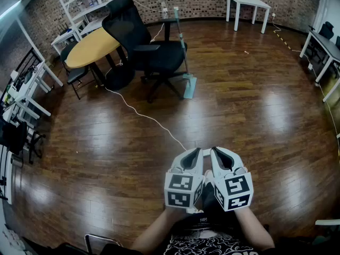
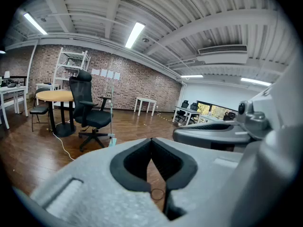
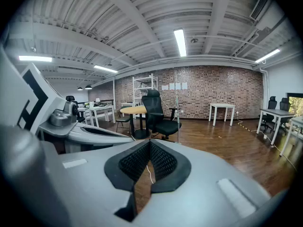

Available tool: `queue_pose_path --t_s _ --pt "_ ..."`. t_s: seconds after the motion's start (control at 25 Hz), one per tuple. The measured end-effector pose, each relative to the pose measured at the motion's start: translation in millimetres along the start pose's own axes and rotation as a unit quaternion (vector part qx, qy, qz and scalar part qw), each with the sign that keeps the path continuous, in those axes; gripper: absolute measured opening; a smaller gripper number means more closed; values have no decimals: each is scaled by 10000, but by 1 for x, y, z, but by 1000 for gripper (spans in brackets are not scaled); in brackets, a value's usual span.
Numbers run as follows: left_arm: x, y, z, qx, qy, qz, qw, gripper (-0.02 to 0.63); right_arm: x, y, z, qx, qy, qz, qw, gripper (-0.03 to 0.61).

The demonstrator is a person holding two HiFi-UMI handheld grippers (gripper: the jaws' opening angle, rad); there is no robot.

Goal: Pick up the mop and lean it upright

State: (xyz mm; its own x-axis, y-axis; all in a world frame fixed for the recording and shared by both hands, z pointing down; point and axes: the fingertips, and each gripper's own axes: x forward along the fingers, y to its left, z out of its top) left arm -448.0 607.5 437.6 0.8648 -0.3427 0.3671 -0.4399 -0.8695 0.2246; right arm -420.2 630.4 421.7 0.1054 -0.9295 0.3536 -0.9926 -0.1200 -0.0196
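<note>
The mop [image 1: 183,47] stands upright across the room, its thin handle leaning against the arm of a black office chair [image 1: 151,49] and its pale flat head [image 1: 189,87] resting on the wooden floor [image 1: 255,105] just beside the chair's base. Well apart from it, low and close to the person, the left gripper [image 1: 197,152] and the right gripper [image 1: 213,152] are held side by side, almost touching. Each one's jaws are pressed together at the tips with nothing between them; both are empty. A round wooden table [image 1: 91,48] sits behind the chair, and a white cable [image 1: 142,115] trails from under it across the floor toward the grippers. A small white table [image 1: 247,1] stands by the brick wall
</note>
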Motion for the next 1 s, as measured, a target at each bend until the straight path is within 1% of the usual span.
queue_pose_path --t_s 0.16,0.32,0.52,0.64,0.76,1.0 --pt "28 10 13 150 11 0 9999 3 28 -17 5 30 8 0 10000 0" --pt "75 30 37 223 10 30 9997 3 75 -44 22 37 -69 58 10000 0" --pt "152 53 81 402 7 116 9991 3 139 -99 56 83 -198 184 9996 0" --pt "203 61 109 536 -20 165 9984 3 173 -142 76 62 -297 210 9993 0" --pt "251 67 135 555 16 206 9982 3 205 -185 94 81 -325 253 9991 0" --pt "323 88 155 459 172 225 9985 3 262 -238 107 150 -235 336 9990 0"
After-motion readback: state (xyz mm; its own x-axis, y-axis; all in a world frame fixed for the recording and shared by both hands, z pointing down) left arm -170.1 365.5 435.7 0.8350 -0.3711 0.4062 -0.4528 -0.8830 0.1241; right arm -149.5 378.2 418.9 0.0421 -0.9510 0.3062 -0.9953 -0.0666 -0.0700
